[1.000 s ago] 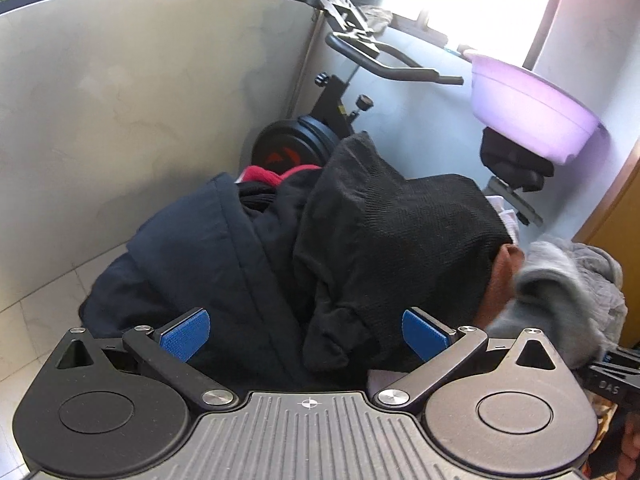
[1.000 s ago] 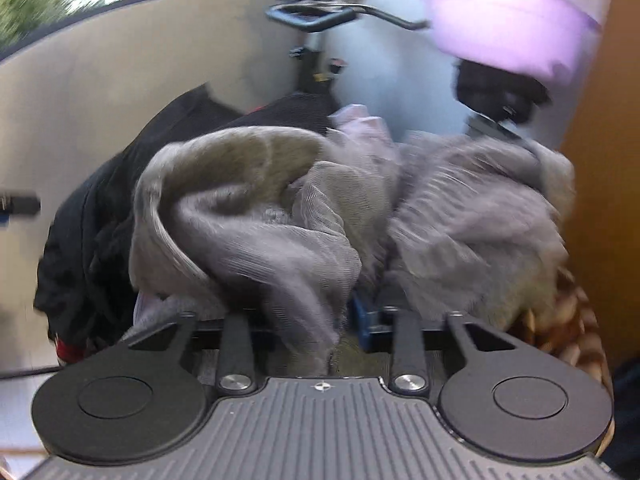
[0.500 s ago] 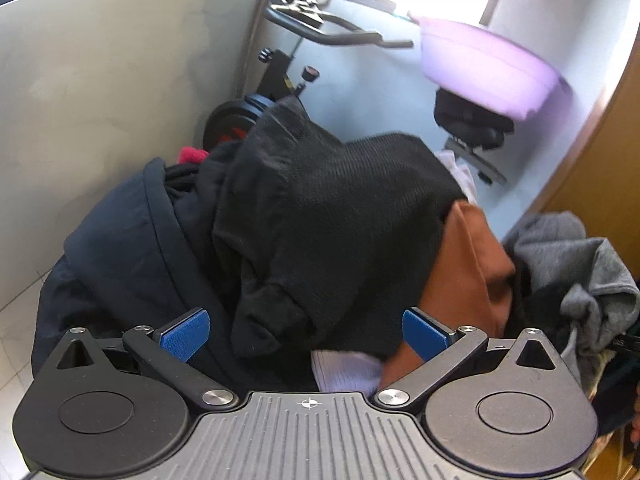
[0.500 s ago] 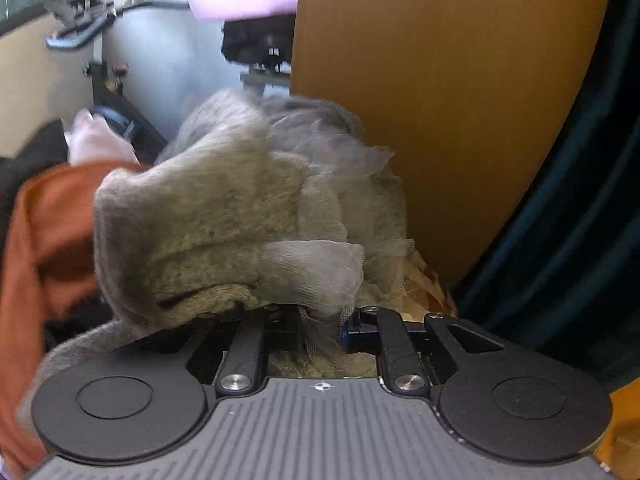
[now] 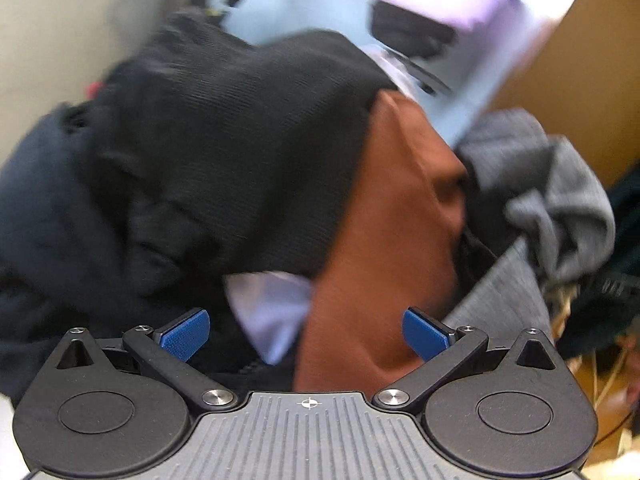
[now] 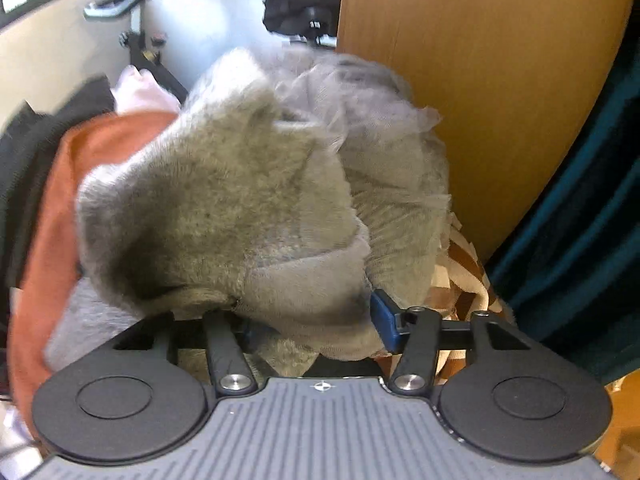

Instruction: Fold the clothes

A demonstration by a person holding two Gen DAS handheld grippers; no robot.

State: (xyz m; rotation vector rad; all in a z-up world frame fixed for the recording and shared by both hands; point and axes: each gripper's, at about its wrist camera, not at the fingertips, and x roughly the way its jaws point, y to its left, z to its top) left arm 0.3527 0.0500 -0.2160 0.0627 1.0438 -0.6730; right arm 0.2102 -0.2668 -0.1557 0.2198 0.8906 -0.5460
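Now: left gripper (image 5: 306, 334) spread, empty | right gripper (image 6: 316, 322) clamped on grey fleece (image 6: 224, 216), left pad hidden | pile blurred

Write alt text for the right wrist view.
The right gripper is clamped on a fuzzy grey garment with sheer grey netting bunched behind it. An orange garment lies to the left, a brown wooden panel stands behind, and dark teal fabric hangs at right.
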